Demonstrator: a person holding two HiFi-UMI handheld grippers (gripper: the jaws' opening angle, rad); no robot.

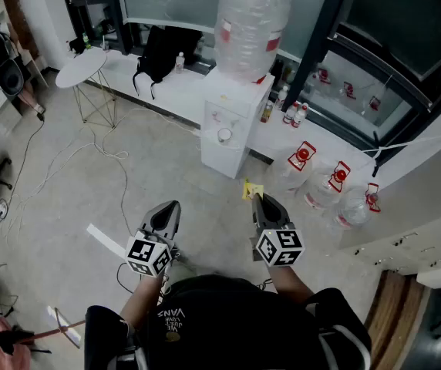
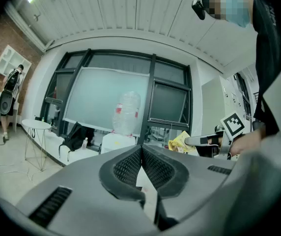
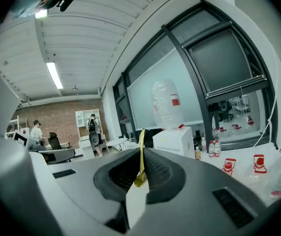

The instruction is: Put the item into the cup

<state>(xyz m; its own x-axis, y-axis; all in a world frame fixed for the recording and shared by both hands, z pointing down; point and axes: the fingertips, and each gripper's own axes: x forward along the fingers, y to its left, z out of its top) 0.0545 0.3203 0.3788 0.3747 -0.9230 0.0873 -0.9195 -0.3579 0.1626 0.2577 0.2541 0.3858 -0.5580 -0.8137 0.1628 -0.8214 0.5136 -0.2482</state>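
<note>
My right gripper (image 1: 254,197) is shut on a small yellow packet (image 1: 251,190), held out in front of me above the floor. In the right gripper view the packet (image 3: 141,146) stands edge-on, pinched between the pads, with the right gripper (image 3: 142,154) aimed at a white water dispenser (image 3: 175,136). A white cup (image 1: 224,135) sits in the tap recess of the dispenser (image 1: 236,106), well ahead of both grippers. My left gripper (image 1: 172,207) is shut with nothing in it. The left gripper (image 2: 141,149) sees the packet (image 2: 180,142) off to its right.
A big water bottle (image 1: 251,25) tops the dispenser. Small bottles (image 1: 294,114) and a black backpack (image 1: 163,52) rest on the low white ledge. Empty jugs with red caps (image 1: 336,183) lie at right. A round white side table (image 1: 82,66) and loose cables (image 1: 89,149) are at left.
</note>
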